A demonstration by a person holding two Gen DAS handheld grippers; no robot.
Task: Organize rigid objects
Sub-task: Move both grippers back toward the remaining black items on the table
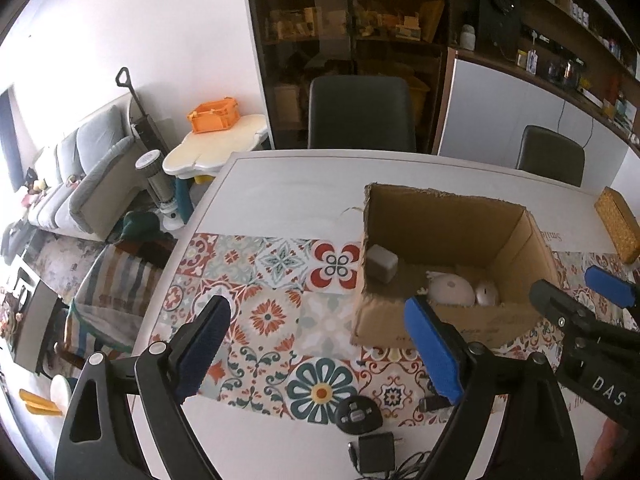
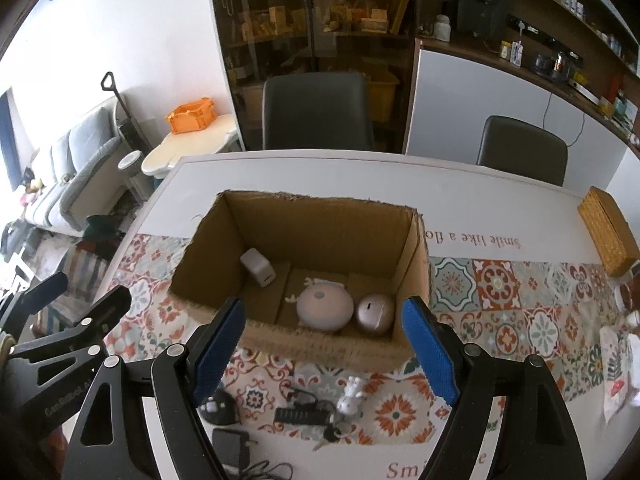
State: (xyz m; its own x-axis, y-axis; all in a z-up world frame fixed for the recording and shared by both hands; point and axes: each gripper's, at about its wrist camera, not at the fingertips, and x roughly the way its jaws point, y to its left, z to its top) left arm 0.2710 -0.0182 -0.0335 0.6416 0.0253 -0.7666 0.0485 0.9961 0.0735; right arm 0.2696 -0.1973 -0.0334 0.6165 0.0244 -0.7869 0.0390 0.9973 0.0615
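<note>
Over a tile-patterned bench (image 1: pixel 280 208), the left hand-held gripper (image 1: pixel 316 344) hangs with its blue pads spread wide and nothing between them. The loose items lie just below and toward the person: a black oval remote (image 1: pixel 357 415), with a black power adapter (image 1: pixel 376 453) and its cord nearer the bench's front edge. In the right wrist view, the right hand-held gripper (image 2: pixel 324 344) also stands apart and empty. Beneath it sit a black multi-port hub (image 2: pixel 305 415), lying crosswise to the fingers, and a white figurine keychain (image 2: pixel 349 398) with keys.

The open cardboard box (image 2: pixel 412 248) stands just beyond both tools. It already holds a white charger cube (image 2: pixel 258 266), a pink dome (image 2: pixel 325 307) and a smaller rose-gold dome (image 2: pixel 375 314). The right tool looks nearer the hub and keychain, the left nearer the remote. Any pick likely means dropping down and back. A wicker box (image 2: pixel 608 236) sits well apart at far right, leaving open room.
</note>
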